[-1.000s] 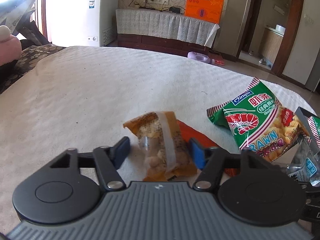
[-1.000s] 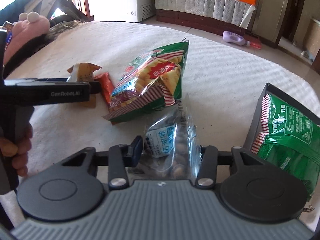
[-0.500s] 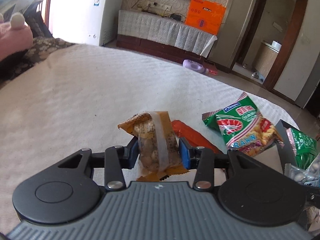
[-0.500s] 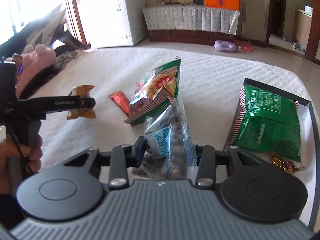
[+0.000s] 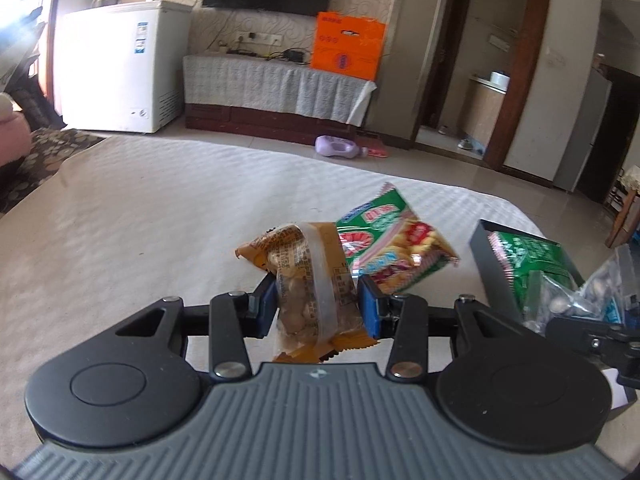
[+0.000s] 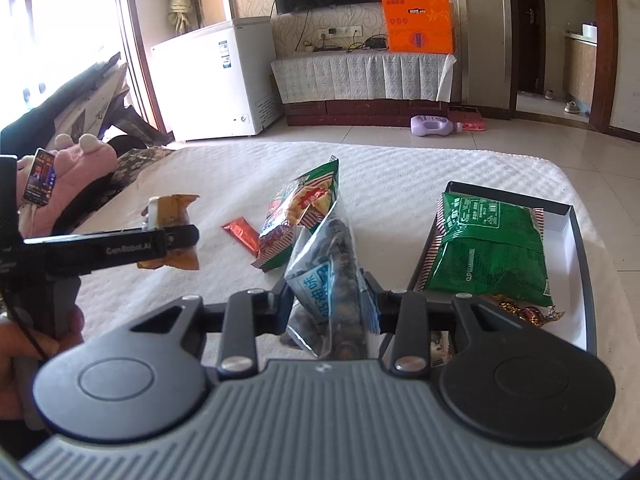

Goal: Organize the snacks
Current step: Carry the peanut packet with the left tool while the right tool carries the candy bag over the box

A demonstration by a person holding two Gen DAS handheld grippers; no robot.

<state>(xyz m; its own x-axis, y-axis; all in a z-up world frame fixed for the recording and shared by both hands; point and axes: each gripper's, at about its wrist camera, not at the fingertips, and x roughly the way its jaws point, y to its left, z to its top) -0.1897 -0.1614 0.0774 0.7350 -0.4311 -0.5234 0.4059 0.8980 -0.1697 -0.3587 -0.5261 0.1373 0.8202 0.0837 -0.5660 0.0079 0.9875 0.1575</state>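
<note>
Left tool point(image 5: 318, 306) has the orange packet of nuts point(image 5: 308, 288) pinched between its blue pads, and the packet hangs clear above the white bed cover point(image 5: 160, 216); from the right-hand camera that same tool point(image 6: 176, 238) shows side-on with the packet point(image 6: 172, 210) sticking out above and below it, a hand point(image 6: 24, 344) wrapped round the handle. Over on the right, the right tool point(image 6: 328, 300) is squeezing in on a clear bag of dark sweets with a blue label point(image 6: 326, 280), jaws closing with the bag between the pads and pressed at both sides, the bag standing up out of the grip. In the left camera that bag point(image 5: 576, 300) shows at the far right edge. Down on the bed cover lies the green prawn cracker bag point(image 6: 304, 210), and just beside it, to its left, a small red wrapper point(image 6: 242, 234). To the right sits a shallow black box point(image 6: 580, 248) with a white inside, holding a big green snack bag point(image 6: 488, 248) and a few foil-wrapped sweets point(image 6: 528, 314) at its near end. Beyond the bed: a white chest freezer point(image 5: 120, 64), an orange gift bag point(image 5: 348, 46) on a covered sideboard, a purple bottle point(image 6: 432, 125) lying on the floor.
</note>
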